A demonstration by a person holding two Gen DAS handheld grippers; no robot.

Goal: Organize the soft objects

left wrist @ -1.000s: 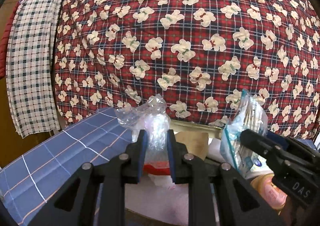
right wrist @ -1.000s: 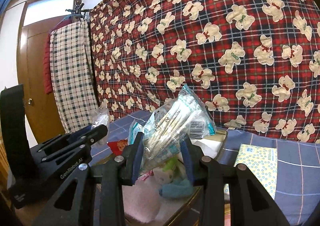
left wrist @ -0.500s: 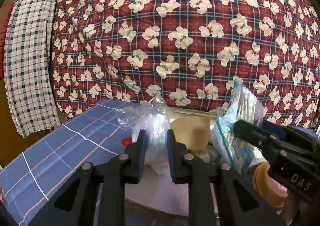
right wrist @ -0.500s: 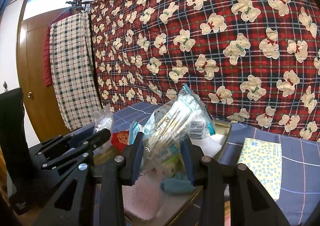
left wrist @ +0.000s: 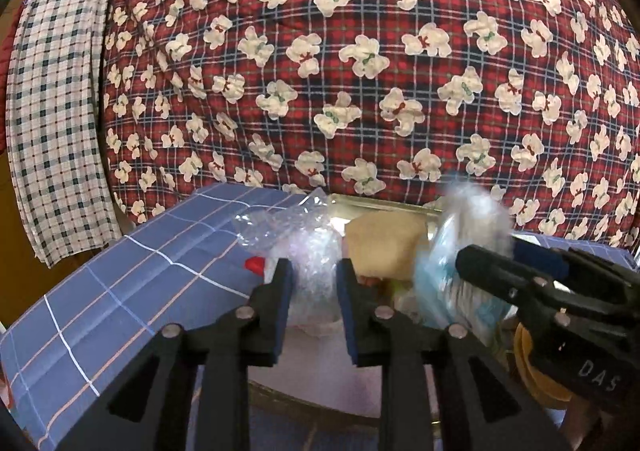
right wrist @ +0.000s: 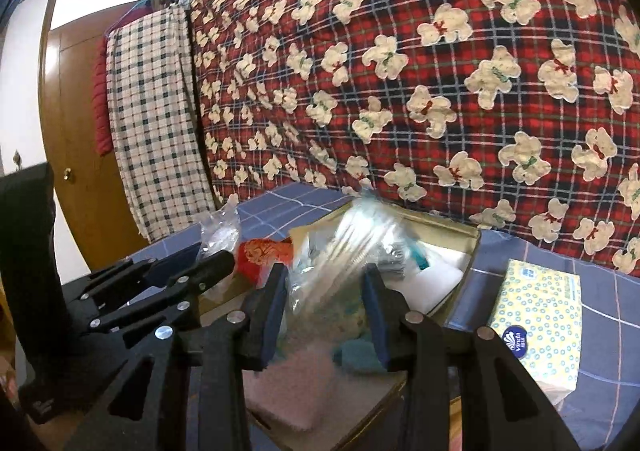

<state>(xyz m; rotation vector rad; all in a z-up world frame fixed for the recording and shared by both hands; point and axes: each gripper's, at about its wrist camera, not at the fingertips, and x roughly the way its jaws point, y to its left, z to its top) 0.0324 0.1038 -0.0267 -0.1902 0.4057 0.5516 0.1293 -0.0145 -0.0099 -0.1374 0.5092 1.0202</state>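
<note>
Crinkling clear bag (left wrist: 304,251), blue-padded tongs (left wrist: 313,287)

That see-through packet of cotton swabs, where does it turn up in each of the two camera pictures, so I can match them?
Left wrist view: the packet of cotton swabs is at lower right, blurred, with the right gripper reaching in from the right edge.
Right wrist view: it stands at lower centre between the fingers of that gripper, over the metal tray.
Shared landmark: the red plaid blanket with bears fills the background in both.
</note>
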